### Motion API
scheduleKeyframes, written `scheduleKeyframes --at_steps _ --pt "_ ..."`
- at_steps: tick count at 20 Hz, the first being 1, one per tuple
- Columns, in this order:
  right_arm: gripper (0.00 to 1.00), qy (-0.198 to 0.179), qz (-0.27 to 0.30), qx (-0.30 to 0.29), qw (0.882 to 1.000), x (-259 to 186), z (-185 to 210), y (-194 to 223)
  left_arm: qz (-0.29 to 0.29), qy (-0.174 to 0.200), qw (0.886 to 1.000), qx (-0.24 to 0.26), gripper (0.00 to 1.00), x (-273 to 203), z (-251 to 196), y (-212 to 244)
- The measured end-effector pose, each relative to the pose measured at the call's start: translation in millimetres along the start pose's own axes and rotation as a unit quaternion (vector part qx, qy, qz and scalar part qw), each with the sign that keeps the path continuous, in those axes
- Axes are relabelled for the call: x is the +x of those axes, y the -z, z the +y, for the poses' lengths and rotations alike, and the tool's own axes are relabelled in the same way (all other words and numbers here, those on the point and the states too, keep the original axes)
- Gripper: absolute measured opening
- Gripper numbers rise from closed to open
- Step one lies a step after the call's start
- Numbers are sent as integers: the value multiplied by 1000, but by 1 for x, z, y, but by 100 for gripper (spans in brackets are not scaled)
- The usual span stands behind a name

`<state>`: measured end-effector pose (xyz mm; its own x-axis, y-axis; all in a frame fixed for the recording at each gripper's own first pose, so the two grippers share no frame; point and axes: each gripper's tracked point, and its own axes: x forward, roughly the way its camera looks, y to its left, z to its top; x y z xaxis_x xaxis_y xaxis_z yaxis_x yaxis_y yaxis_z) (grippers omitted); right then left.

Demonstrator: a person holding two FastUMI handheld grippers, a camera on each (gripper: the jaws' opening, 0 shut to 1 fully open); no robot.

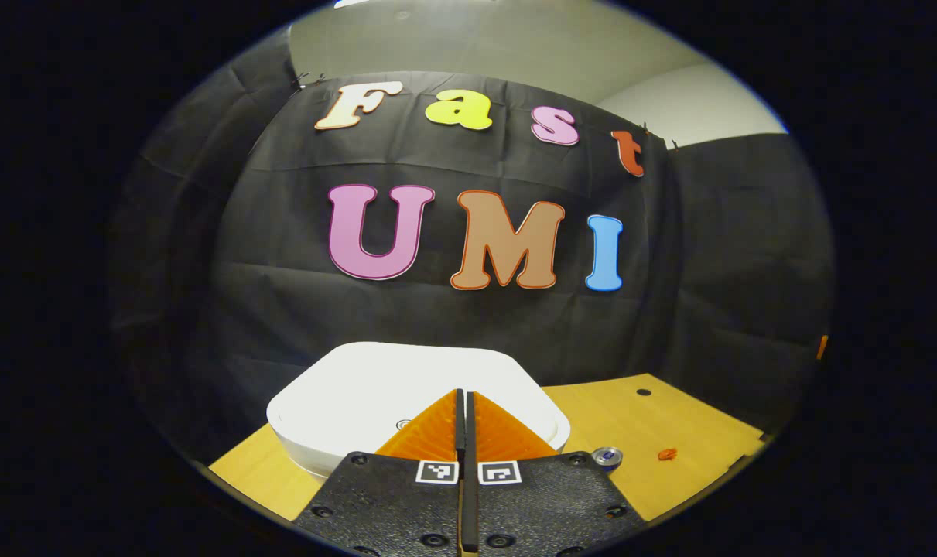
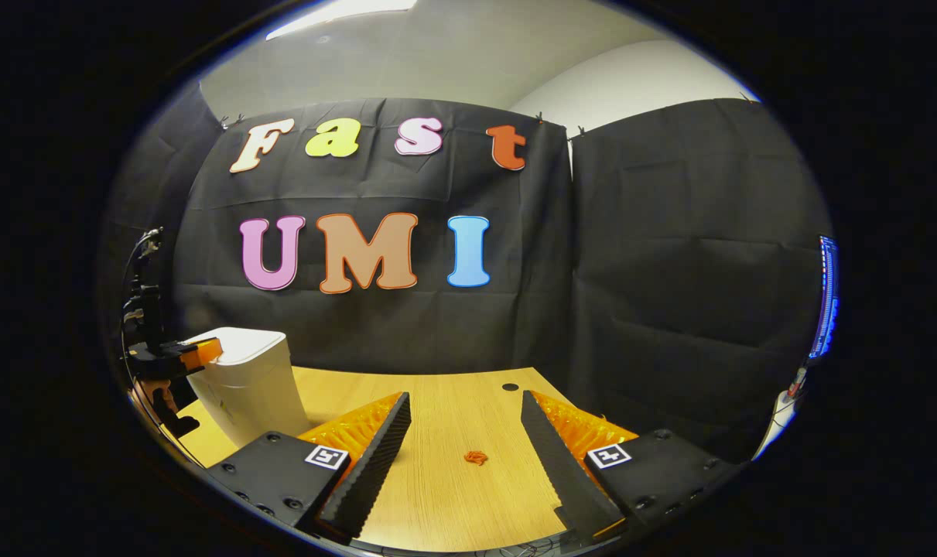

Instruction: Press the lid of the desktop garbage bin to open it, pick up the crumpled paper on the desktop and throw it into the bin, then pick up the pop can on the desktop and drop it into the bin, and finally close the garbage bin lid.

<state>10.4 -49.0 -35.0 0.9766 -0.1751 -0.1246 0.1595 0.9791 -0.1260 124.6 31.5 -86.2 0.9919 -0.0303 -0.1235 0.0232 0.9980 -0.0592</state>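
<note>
Fingers of the left hand-held gripper (image 1: 465,396) are pressing together with no gap between them and nothing held, their tips lying over the white lid (image 1: 406,379) of the garbage bin (image 1: 313,452), right at or touching its top; contact cannot be told for certain. The lid is sitting flat and closed on the bin, which is standing on the wooden surface (image 1: 692,425) in front of the black cloth wall (image 1: 282,294). Just right of the bin in the left gripper view, the pop can (image 1: 607,458) is showing its metal top, and a small orange scrap (image 1: 668,454) is lying a little farther right, apart from the can.

Seen from the right gripper view, the bin (image 2: 247,387) is standing at the left side of the surface (image 2: 453,418), with the left hand-held gripper (image 2: 201,352) reaching onto its top from the left. The right hand-held gripper (image 2: 465,396) is hovering with its fingers spread wide apart, holding nothing, over bare wood. The orange scrap (image 2: 476,458) is lying on the surface between those fingers, touching neither. A small dark hole (image 2: 510,386) is showing in the surface near the far edge.
</note>
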Motion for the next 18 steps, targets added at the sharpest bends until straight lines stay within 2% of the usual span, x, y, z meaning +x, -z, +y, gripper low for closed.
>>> scheduleKeyframes --at_steps 6,10,18 --pt "96 -12 -12 9 1000 0 8 -6 -23 -8 999 -22 0 3 -2 -9" --pt "96 -9 -13 22 1000 1 1 -3 -63 -11 998 -15 0 1 -1 -55" --pt "96 -29 -9 21 999 12 3 10 -125 -25 992 -10 0 -19 6 -142"
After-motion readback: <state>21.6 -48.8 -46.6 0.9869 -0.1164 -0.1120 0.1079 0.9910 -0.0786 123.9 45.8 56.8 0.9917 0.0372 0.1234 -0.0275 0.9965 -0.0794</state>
